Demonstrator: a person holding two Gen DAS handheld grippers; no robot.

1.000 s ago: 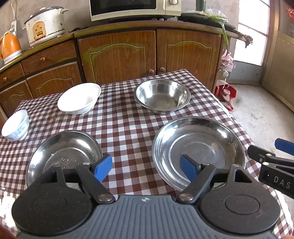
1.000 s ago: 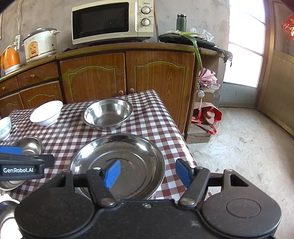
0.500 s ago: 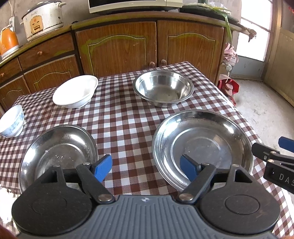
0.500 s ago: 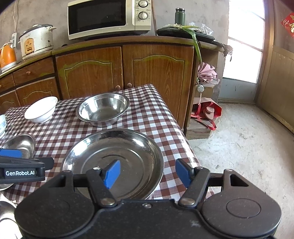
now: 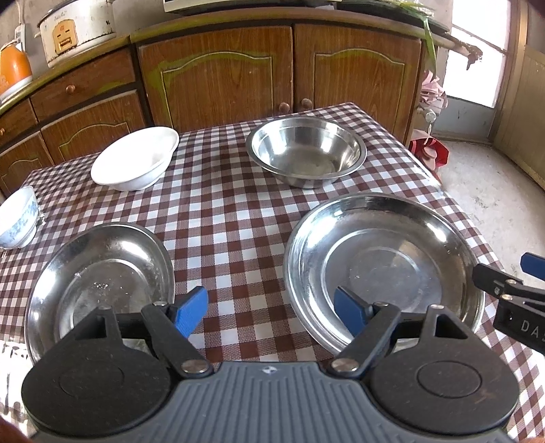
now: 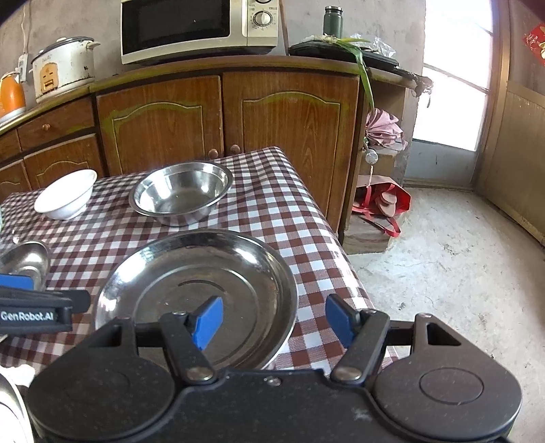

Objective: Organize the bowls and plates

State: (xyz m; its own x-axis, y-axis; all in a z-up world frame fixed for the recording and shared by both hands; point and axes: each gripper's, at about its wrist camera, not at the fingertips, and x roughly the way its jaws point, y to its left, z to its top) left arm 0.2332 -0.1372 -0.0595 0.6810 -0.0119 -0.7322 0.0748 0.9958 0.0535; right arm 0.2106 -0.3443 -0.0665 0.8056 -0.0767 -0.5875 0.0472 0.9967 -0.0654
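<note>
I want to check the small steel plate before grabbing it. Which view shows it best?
Left wrist: the small steel plate shows nearly whole, beside the left gripper. Right wrist catches only a sliver at the left edge.

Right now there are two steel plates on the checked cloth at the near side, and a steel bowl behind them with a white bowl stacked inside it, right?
Not quite. The white bowl sits apart, left of the steel bowl, which is empty, per the left wrist view.

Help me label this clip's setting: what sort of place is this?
Most likely a home kitchen: a microwave and rice cooker sit on wooden cabinets, beside a table with a checked cloth.
</note>
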